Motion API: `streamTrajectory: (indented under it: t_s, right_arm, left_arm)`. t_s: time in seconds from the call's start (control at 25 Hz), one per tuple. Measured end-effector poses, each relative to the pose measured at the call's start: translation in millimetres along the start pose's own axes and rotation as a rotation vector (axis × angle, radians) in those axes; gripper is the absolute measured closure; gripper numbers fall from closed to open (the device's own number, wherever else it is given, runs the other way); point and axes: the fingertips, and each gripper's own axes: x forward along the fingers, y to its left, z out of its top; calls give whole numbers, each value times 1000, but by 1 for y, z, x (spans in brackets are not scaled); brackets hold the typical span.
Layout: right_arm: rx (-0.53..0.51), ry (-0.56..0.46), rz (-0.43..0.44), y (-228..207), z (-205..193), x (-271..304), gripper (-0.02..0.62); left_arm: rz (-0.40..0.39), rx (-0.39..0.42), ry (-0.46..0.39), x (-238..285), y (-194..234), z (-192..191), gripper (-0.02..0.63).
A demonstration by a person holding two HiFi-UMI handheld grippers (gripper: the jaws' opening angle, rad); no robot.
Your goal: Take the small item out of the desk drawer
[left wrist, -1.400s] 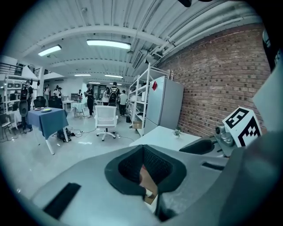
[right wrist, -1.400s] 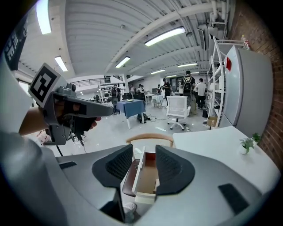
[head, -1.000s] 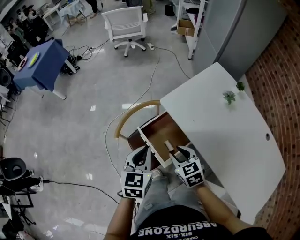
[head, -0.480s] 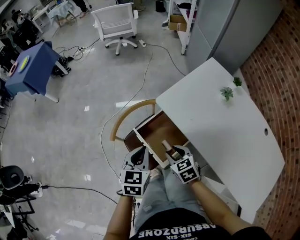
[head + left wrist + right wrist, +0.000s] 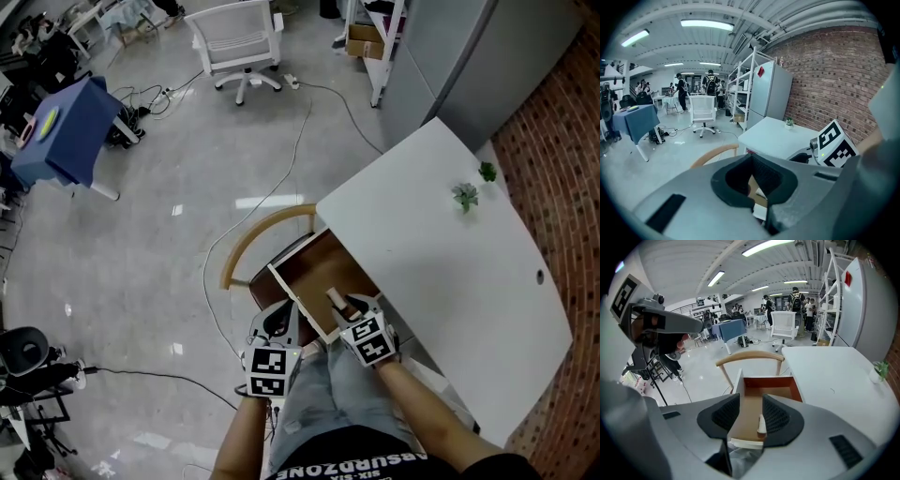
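Shows the desk drawer (image 5: 314,274) pulled well out from under the white bench (image 5: 450,262), open at the top. Has a brown wooden floor, a reddish-brown back wall and a pale front panel. Holds one small item (image 5: 334,300), a pale, slim, stick-like piece; cannot tell what exactly. Lies flat on the drawer floor, lengthwise from front to back. Sits close to the front panel, toward the drawer's right side, just beside the right wall rather than in the middle.
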Motion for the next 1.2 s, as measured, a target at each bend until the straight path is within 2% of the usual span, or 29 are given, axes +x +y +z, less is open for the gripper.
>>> streamTrajectory:
  t_s: [0.64,1.2]
  right_arm:
    - [6,86,10,-17,-25,56,449]
    - [-12,188,25,-23,-62,97,445]
  left_arm:
    - [-12,-1,50,38,16,-25,609]
    - [-25,-22,78,62,21,-51,609]
